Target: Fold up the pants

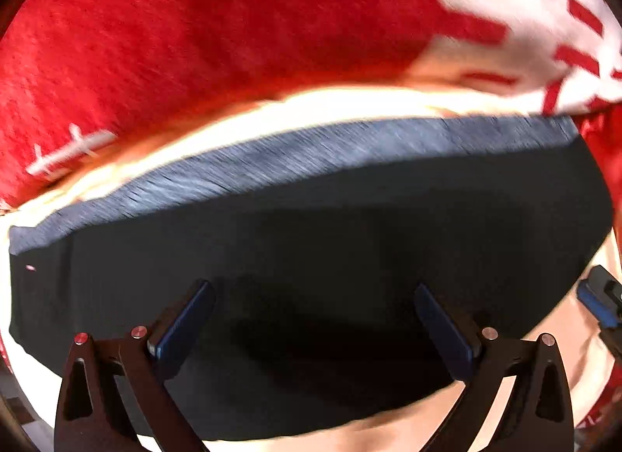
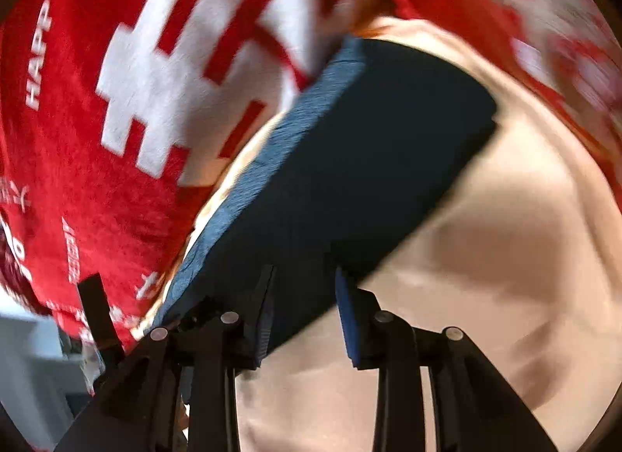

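Pants, dark and already folded into a compact block, lie directly beneath both tongs on a cream sheet, with a red-and-white blanket beyond the fingertips. Left tongs stand wide above the fabric, gripping nothing. Right tongs stand narrowly parted at the near corner, pads clear of the cloth as far as blur allows. Judged step: release after a fold; next move calls for squaring or smoothing.

Readable text on the red blanket

You can read "HAPPY" in white capitals on the red blanket, running up its left side; the smaller white characters lower down are too blurred for you to make out.
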